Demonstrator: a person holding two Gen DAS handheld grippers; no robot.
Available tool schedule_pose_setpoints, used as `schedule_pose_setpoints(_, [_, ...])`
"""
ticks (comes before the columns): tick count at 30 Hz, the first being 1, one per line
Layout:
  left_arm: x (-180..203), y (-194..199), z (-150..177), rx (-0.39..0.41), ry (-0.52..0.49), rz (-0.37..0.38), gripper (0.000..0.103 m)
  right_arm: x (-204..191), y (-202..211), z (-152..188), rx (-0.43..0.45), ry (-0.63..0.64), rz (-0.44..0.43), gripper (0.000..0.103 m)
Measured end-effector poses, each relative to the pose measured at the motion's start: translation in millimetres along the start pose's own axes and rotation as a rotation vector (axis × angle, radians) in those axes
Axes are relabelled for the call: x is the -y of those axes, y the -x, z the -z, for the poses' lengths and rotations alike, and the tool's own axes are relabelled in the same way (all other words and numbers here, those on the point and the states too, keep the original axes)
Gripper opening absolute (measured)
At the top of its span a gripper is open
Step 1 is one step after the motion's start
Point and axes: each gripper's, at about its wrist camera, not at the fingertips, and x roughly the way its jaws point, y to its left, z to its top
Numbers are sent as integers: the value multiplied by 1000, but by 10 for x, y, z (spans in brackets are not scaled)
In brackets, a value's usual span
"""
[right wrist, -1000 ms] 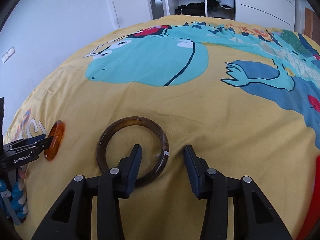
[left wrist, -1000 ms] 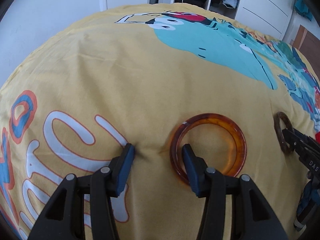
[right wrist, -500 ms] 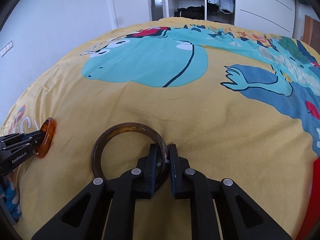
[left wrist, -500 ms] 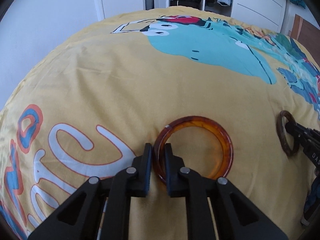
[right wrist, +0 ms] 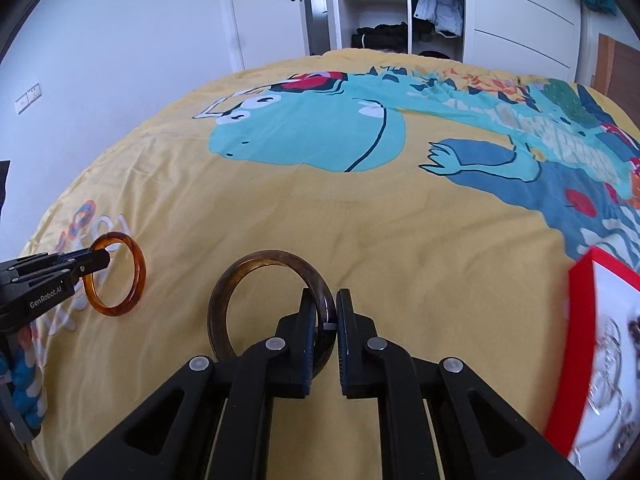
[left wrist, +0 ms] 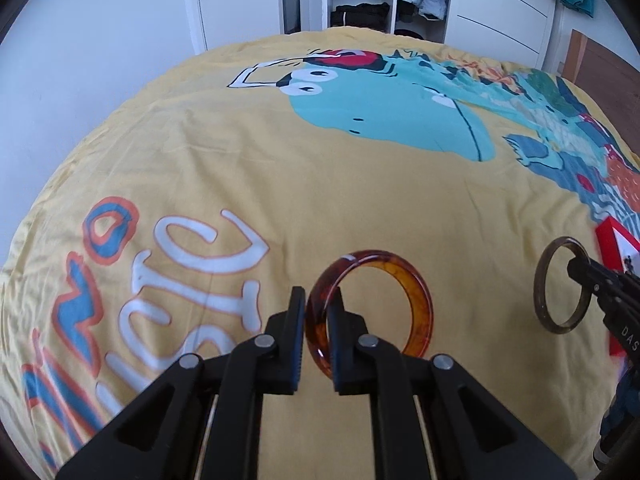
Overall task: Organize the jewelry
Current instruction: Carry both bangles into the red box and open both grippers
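My left gripper [left wrist: 317, 322] is shut on the rim of an amber bangle [left wrist: 416, 300] and holds it tilted up above the yellow bedspread [left wrist: 280, 160]. It also shows in the right wrist view [right wrist: 120, 276], held by the left gripper [right wrist: 102, 258]. My right gripper [right wrist: 323, 322] is shut on the rim of a dark brown bangle [right wrist: 240, 280], lifted off the bed. In the left wrist view that bangle [left wrist: 560, 292] hangs from the right gripper [left wrist: 580, 270] at the right edge.
A red-rimmed box [right wrist: 580, 304] with a white inside holding several pieces of jewelry lies on the bed at the right; its corner shows in the left wrist view [left wrist: 616, 240]. A white wall, door and open wardrobe [right wrist: 380, 8] stand beyond the bed.
Both grippers closed on their bangles about half a second ago. Since then both have lifted the bangles off the bedspread and tilted them upright.
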Motion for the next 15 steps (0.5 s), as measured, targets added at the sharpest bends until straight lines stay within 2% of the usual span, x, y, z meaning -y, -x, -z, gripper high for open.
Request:
schedule_pose_setpoints(8, [213,697,274,14,-57,34,10,59,847,258,38,-37,34,9])
schedule_pose_setpoints(15, [667,1136,314,41,-91,100,10,534,1546,451,94,-92,106,9])
